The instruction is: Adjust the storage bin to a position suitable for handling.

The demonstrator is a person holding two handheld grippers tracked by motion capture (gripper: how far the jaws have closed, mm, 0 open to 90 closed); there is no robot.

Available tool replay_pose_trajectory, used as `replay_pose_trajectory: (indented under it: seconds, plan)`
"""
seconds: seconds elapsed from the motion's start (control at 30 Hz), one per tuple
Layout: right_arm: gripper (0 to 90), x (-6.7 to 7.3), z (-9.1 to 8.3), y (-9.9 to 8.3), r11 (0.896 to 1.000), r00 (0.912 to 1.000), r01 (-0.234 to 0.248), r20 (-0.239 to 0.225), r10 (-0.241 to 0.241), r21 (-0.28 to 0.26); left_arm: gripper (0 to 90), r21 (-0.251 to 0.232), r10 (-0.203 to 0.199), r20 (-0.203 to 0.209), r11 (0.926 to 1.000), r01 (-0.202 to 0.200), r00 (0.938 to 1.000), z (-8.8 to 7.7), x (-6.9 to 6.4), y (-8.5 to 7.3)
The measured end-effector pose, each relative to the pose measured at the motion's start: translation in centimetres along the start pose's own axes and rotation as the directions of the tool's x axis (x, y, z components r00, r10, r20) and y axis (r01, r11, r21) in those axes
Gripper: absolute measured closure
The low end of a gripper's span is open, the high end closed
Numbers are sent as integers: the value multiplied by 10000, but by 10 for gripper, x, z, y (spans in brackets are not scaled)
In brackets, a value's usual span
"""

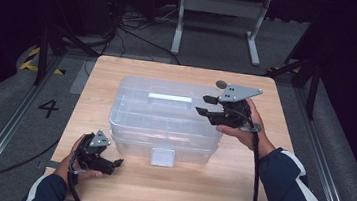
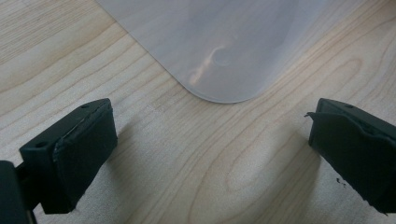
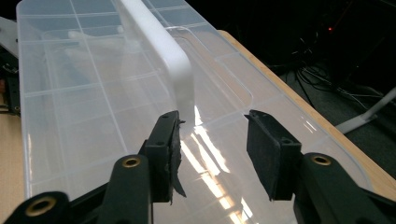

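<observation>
high view: a clear plastic compartment box (image 1: pixel 164 119) with a white handle (image 1: pixel 169 98) on its lid sits mid-desk (image 1: pixel 167 187) on the pale wooden top. the left tool (image 1: pixel 109 164) rests low by the box's near-left corner, likely waiting. the right tool (image 1: pixel 205 105) hovers over the lid's right end, seemingly lined up with the handle.

left gripper view: the left tool (image 2: pixel 210 140) is released, jaws wide over bare wood, the box's rounded corner (image 2: pixel 219 56) just ahead, a closeness the high view blurs.

right gripper view: the right tool (image 3: pixel 212 140) is released, holding nothing, the handle's end (image 3: pixel 180 86) just past its jaws; lid dividers show here.
</observation>
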State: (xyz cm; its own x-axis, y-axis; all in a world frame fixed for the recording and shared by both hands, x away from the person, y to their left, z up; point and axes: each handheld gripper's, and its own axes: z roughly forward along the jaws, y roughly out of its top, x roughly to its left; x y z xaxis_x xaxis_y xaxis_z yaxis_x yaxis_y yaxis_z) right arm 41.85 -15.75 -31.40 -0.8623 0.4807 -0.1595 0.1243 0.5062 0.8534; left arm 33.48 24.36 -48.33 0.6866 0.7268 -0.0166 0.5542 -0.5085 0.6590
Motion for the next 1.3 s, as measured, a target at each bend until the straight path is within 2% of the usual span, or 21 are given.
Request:
replay_pose_trajectory:
  seconds: [0.4, 0.53, 0.77, 0.9, 0.97, 1.0, 1.03, 1.1, 1.13, 1.17, 1.3]
  plan:
    - [622, 5, 14, 11, 9993, 9990, 286, -363, -278, 233, 14, 0, -2, -3, 10000, 2, 10000, 0, 0, 0]
    - [647, 7, 18, 13, 9987, 9987, 395, -326, -385, 323, 14, 2, -2, -7, 10000, 2, 10000, 0, 0, 0]
    - [754, 11, 22, 18, 9955, 9962, 800, -389, -781, 503, 15, 2, -3, -8, 10000, 3, 10000, 0, 0, 0]
    - [763, 12, 23, 20, 9946, 9956, 877, -368, -857, 550, 22, -1, 66, -63, 10000, -66, 10000, -1, 1, 0]
    - [765, 12, 23, 20, 9957, 9964, 769, -403, -749, 519, 54, -45, 101, -13, 9999, -101, 9999, -3, 1, -1]
    - [766, 12, 23, 20, 9959, 9965, 742, -413, -721, 512, 76, -159, 159, -113, 9997, -161, 9998, -4, 2, -2]
    - [766, 12, 23, 20, 9961, 9967, 721, -398, -701, 507, 104, -211, -42, -91, 9998, 40, 10000, -5, 2, -2]
    - [767, 12, 23, 20, 9963, 9969, 703, -395, -684, 495, 165, -213, -135, -164, 9997, 132, 9998, -6, 3, -3]
    - [768, 12, 23, 20, 9967, 9972, 646, -418, -627, 481, 176, -213, -135, -164, 9997, 132, 9998, -6, 3, -3]
    - [768, 11, 23, 20, 9971, 9973, 604, -439, -584, 466, 179, -226, 25, -314, 9997, -32, 9995, -7, 4, -2]
    - [768, 10, 23, 21, 9977, 9977, 529, -437, -510, 424, 208, -79, -103, -292, 9999, 101, 9995, -8, 4, -1]
